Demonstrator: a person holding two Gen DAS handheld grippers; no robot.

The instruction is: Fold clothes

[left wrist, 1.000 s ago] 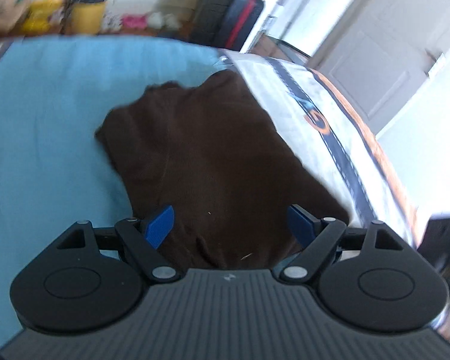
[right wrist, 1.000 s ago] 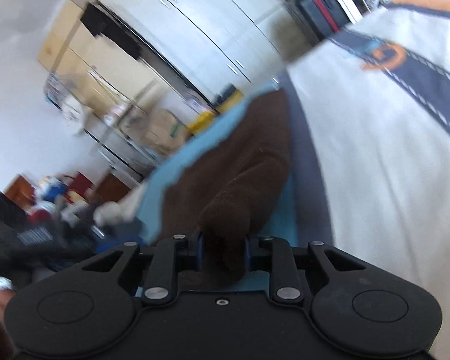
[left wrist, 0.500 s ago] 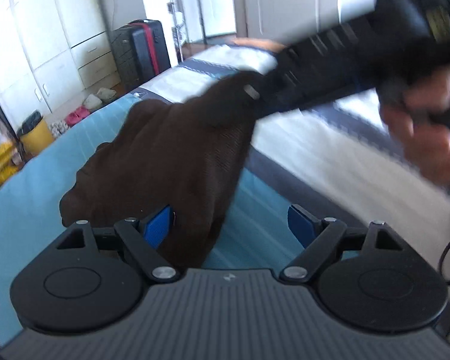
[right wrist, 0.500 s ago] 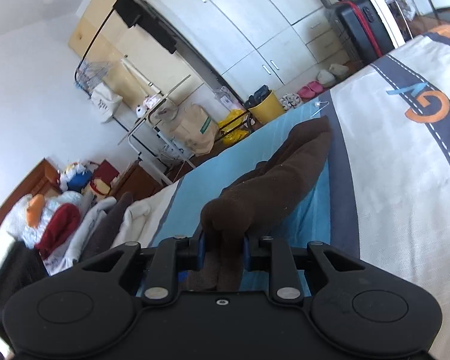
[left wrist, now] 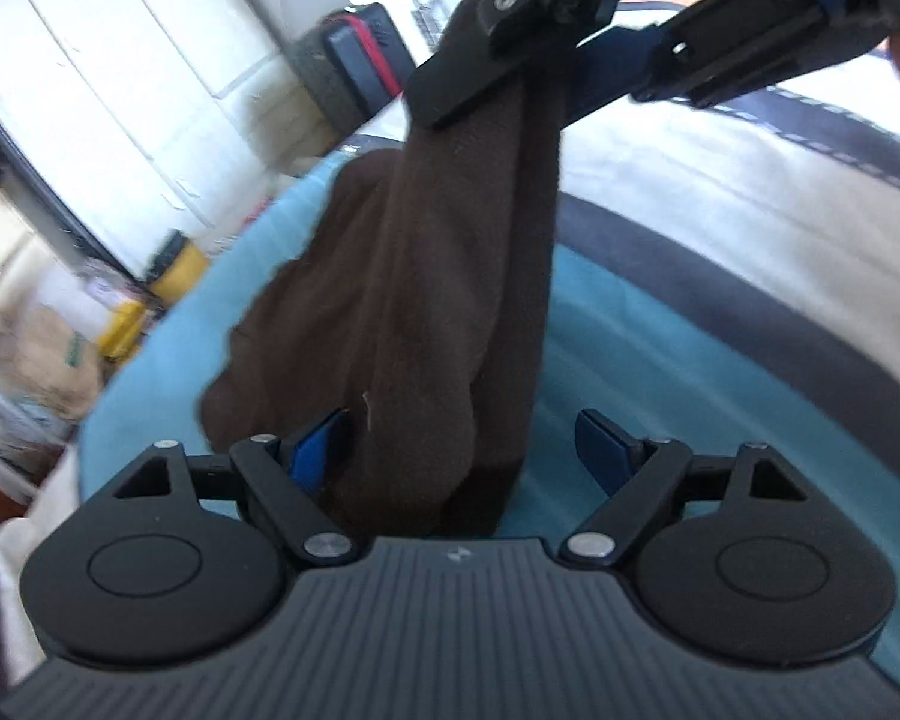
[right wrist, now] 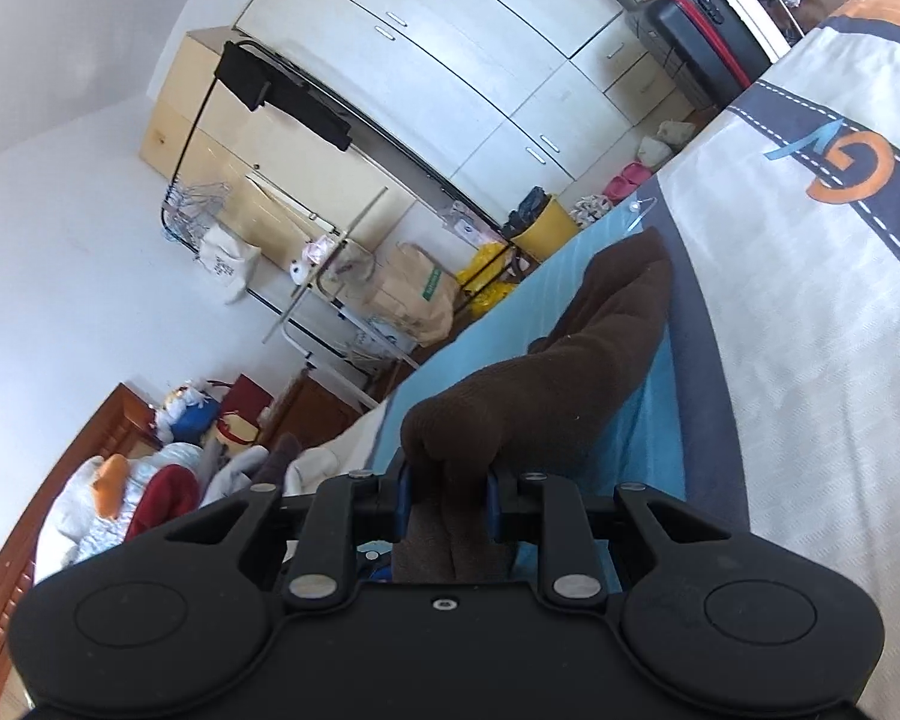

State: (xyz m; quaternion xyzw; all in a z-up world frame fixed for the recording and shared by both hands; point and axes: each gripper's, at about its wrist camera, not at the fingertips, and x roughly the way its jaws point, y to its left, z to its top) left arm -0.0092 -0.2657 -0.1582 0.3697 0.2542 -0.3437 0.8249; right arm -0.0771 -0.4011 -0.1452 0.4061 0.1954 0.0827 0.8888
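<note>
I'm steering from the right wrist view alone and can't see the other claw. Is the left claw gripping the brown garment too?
Observer: No. The left claw is open, with its blue pads wide apart. Only the right claw is shut on the brown garment.
Operator: Where is the cloth relative to the left claw?
Observer: It hangs from the right claw as a bunched column. Its lower end drops between the left claw's pads, close against one pad, with blue sheet showing in the gap to the other.
</note>
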